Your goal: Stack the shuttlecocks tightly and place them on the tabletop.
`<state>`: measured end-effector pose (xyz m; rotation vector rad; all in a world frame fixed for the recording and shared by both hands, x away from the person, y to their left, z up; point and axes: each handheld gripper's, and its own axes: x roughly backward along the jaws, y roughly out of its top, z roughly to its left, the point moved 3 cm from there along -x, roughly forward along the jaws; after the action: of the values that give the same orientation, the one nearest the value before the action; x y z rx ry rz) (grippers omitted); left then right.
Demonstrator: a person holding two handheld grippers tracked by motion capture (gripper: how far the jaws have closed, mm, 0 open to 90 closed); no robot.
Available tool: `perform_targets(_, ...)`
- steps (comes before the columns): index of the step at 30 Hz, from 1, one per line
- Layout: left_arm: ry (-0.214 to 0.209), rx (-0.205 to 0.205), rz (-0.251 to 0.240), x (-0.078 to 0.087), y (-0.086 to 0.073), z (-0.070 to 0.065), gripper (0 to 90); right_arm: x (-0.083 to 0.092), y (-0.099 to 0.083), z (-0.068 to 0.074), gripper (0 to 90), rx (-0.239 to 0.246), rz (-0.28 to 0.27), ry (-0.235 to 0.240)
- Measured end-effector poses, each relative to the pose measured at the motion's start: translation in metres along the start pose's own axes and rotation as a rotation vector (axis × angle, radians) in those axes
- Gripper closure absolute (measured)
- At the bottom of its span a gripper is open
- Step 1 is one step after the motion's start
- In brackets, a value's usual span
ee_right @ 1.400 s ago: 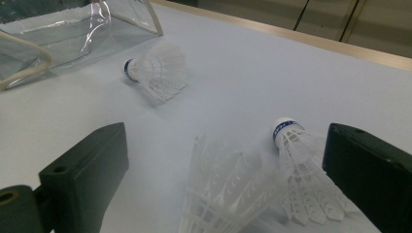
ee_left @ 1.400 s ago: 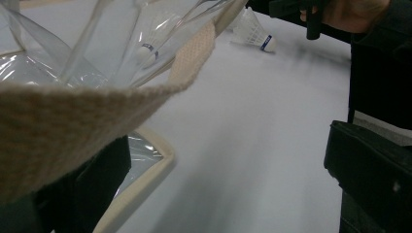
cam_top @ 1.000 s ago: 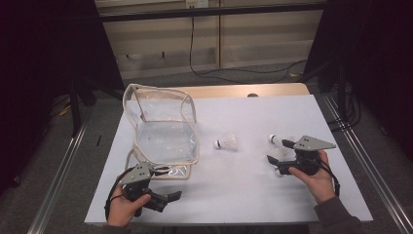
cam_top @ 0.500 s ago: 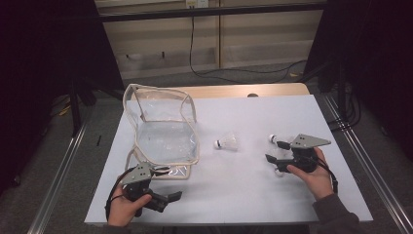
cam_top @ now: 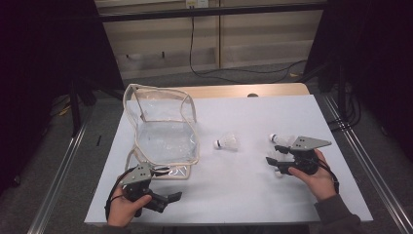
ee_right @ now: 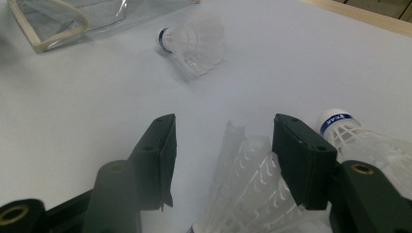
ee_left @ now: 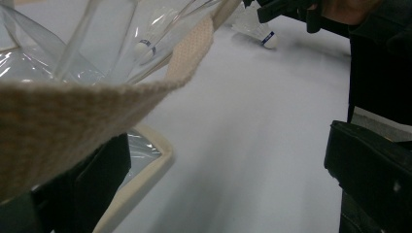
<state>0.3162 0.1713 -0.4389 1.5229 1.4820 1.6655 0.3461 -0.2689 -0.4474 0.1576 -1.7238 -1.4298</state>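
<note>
Shuttlecock [ee_right: 252, 194] lies on the white worktop [cam_top: 253, 195] between my right fingers [ee_right: 303, 160], which have just been closing round its feathers, apparently not yet pinching. My left fingers [ee_left: 104, 179], spread, prop the clear bag [cam_top: 163, 134] by its strap [ee_left: 73, 107], likely readying it for loading. Two more shuttlecocks [cam_top: 228, 143] lie nearby.

You've a glossy clear plastic bag [cam_top: 163, 131] with rough woven cloth trim, feathery white shuttlecocks [cam_top: 228, 142], matt worktop [cam_top: 253, 190].
</note>
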Motion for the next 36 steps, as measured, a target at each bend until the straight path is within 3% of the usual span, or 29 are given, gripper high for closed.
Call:
perform_targets(16, 0.001, 0.003, -0.005, 0.0, 0.0, 0.0, 2.9, 0.027, -0.008, 0.003, 57.4, 0.017, 0.024, 0.008)
perform_targets(22, -0.001, 0.003, -0.005, 0.0, 0.0, 0.0, 3.0, 0.034, -0.012, 0.003, 62.1, 0.001, 0.027, 0.018)
perform_targets(28, 0.003, 0.001, -0.002, 0.0, 0.0, 0.0, 2.9, 0.036, -0.017, 0.004, 71.7, 0.008, 0.067, 0.029)
perform_targets(36, 0.002, 0.002, -0.004, 0.0, 0.0, 0.0, 2.9, 0.038, -0.015, 0.005, 86.7, -0.017, 0.051, 0.049)
